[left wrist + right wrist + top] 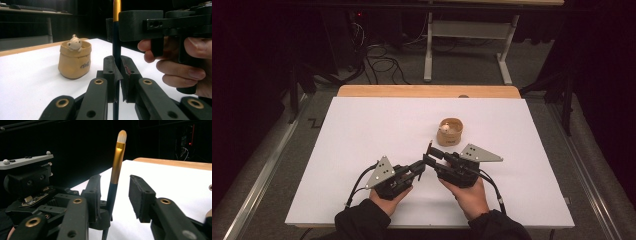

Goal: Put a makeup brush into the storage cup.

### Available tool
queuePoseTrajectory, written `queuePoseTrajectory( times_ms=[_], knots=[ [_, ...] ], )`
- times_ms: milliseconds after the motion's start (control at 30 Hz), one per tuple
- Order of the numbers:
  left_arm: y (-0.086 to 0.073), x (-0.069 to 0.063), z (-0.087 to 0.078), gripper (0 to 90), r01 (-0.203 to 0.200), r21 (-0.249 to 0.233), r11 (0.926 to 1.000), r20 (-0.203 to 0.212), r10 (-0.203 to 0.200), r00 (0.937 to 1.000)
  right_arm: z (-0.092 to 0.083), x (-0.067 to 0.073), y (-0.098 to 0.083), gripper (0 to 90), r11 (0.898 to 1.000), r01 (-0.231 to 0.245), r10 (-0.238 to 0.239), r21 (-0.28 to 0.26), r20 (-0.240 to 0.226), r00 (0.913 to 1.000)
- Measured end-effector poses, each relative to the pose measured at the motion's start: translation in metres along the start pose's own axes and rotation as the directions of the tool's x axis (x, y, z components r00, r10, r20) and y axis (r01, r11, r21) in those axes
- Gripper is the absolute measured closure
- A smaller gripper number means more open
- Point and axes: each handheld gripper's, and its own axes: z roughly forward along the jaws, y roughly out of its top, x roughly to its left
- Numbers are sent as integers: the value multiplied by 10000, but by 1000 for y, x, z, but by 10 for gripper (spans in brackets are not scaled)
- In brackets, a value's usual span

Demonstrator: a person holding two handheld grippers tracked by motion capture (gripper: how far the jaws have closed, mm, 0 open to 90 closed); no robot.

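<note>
The left gripper [421, 168] has its jaws clenched on the dark handle of a makeup brush [115, 170], which stands upright with its gold ferrule and pale bristle tip on top. The right gripper [429, 152] meets it from the other side; its jaws stand apart on either side of the brush handle, not pressing it. Both are low over the white worktop [362, 130], near a tan pot [450, 132] holding a small pale figure [74, 43].
</note>
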Motion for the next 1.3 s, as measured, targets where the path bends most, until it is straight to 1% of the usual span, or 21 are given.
queuePoseTrajectory(
  times_ms=[400,833,1100,1300],
  knots=[
    [0,-3,1,836,-48,-19,10000,51,48,10000,-1,2,-1,742,10000,12,-12,-34,37,10000],
    [0,-3,0,835,-80,-92,9999,-21,80,10000,0,1,-2,790,9999,-131,130,-21,-86,9999],
    [0,-3,1,835,-66,-9,10000,-15,66,10000,0,0,-2,825,9997,-254,254,-13,-125,9996],
    [-1,-3,1,835,-42,36,10000,2,42,10000,0,2,-3,842,9998,-186,186,26,-132,9997]
  ],
)
